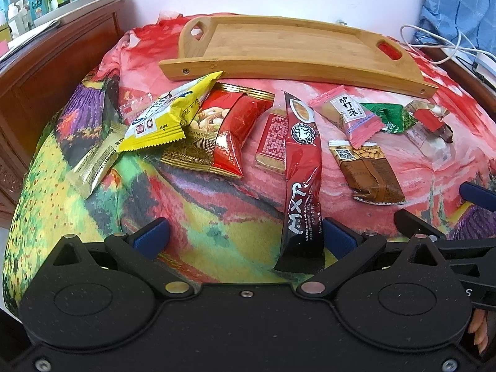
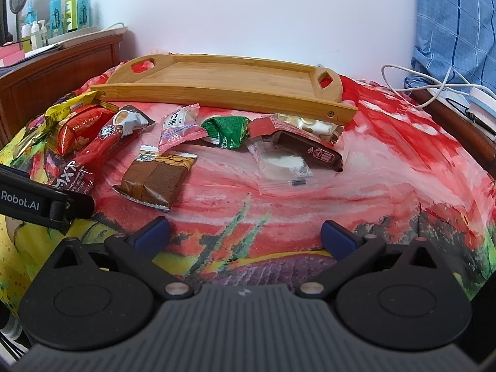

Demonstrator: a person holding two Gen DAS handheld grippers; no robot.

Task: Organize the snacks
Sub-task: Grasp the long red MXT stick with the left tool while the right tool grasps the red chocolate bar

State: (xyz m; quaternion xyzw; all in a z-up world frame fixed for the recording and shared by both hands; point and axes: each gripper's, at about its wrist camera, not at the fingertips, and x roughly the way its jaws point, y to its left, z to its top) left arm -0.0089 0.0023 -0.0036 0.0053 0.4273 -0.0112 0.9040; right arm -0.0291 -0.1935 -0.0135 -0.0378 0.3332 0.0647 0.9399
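Bright even daylight, sharp focus (fisheye bends edges), wrapper glare.

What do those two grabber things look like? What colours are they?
Both are mostly black plastic. The left gripper has blue finger pads on jointed black links with silver pivot pins and two round discs. The right gripper looks alike, with a ribbed grey body. White "Robot.AI" lettering marks the left gripper's side.
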